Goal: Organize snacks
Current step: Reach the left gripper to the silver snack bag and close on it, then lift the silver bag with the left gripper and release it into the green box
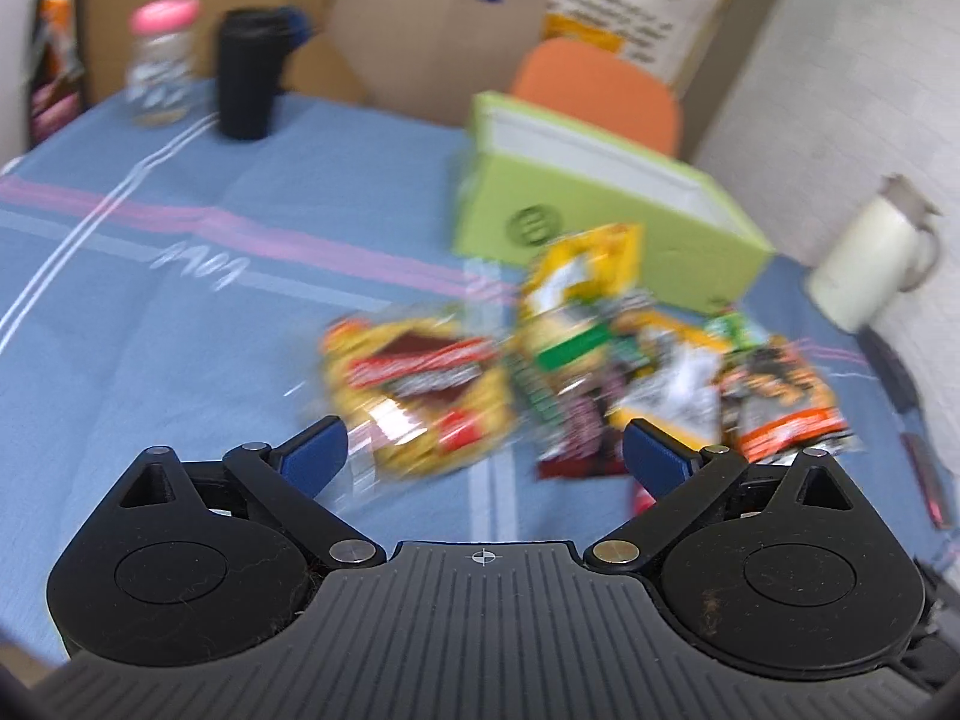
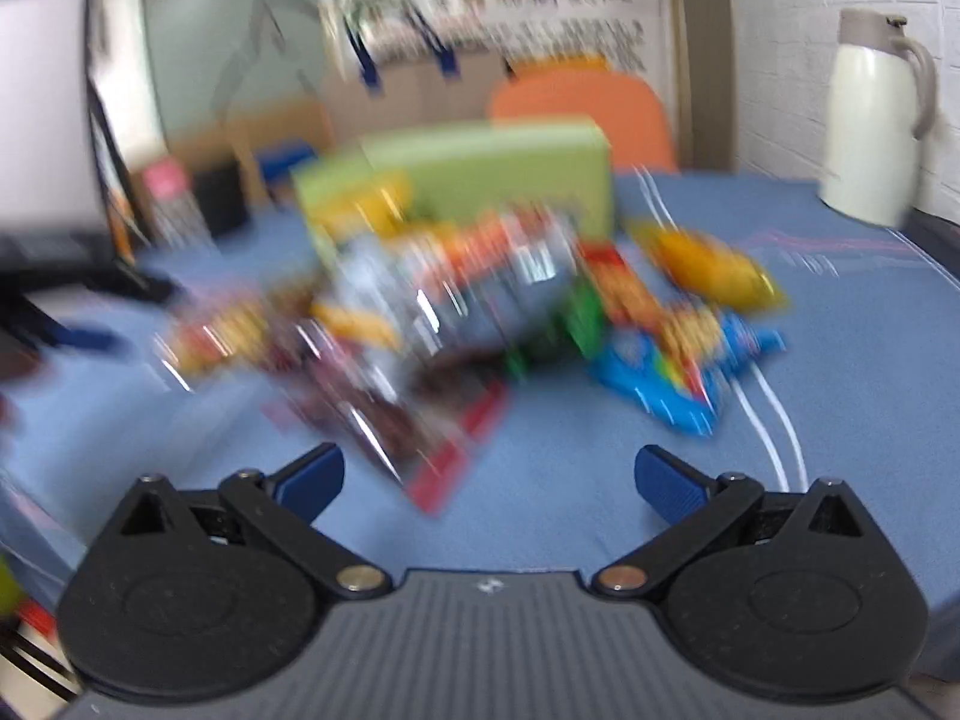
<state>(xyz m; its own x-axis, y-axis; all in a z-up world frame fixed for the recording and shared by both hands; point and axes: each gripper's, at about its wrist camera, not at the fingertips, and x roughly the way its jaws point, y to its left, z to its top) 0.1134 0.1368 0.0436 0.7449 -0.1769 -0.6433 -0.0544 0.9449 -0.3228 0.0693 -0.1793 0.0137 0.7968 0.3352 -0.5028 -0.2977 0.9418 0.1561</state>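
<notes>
A heap of snack packets lies on the blue tablecloth [image 1: 180, 312] in front of a light green box [image 1: 600, 204]. In the left wrist view a yellow-and-red packet [image 1: 420, 396] lies just beyond my left gripper [image 1: 483, 453], which is open and holds nothing. A yellow packet [image 1: 576, 276] and an orange packet [image 1: 786, 402] lie further right. In the right wrist view, which is blurred, a dark red packet [image 2: 420, 414], a blue packet [image 2: 672, 372] and a yellow packet [image 2: 714, 267] lie ahead of my open, empty right gripper [image 2: 489, 477]. The green box [image 2: 480, 174] stands behind them.
A pink-lidded jar [image 1: 159, 60] and a black tumbler [image 1: 246, 78] stand at the table's far left. A cream jug [image 2: 876, 120] stands at the right by the wall. An orange chair [image 1: 600, 90] and cardboard boxes [image 1: 432, 30] are behind the table.
</notes>
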